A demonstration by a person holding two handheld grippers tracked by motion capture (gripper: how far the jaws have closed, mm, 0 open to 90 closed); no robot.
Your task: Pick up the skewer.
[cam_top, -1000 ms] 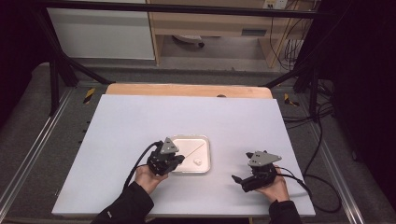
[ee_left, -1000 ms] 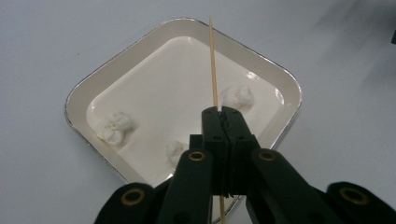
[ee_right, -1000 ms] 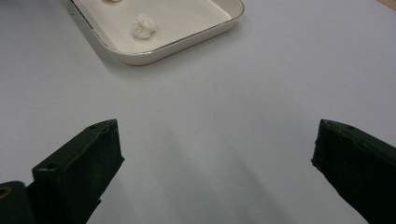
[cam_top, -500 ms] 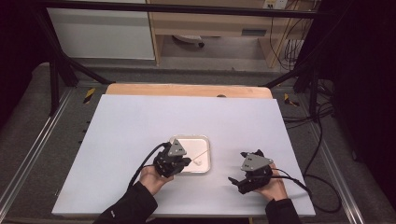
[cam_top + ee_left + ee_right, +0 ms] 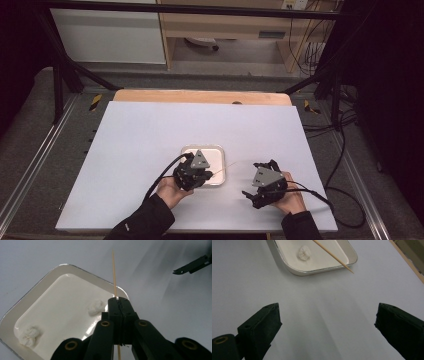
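One pale table point(image 5: 150, 150) bears a tray point(image 5: 218, 152); left hand-held gripper point(image 5: 192, 172) clenches a skewer point(image 5: 114, 272), right hand-held gripper point(image 5: 261, 186) gapes.

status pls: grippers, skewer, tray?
Left gripper shut on skewer, over tray edge. Right gripper open, empty. Two white lumps in tray. Nothing blocking.

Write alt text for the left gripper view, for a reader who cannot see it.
The left tool, jaws shut, pinches a thin wooden skewer that points up past the corner of a shallow white tray. Two small white cotton-like balls lie apart inside the tray, on a pale table. The tip of the right tool shows at upper right.
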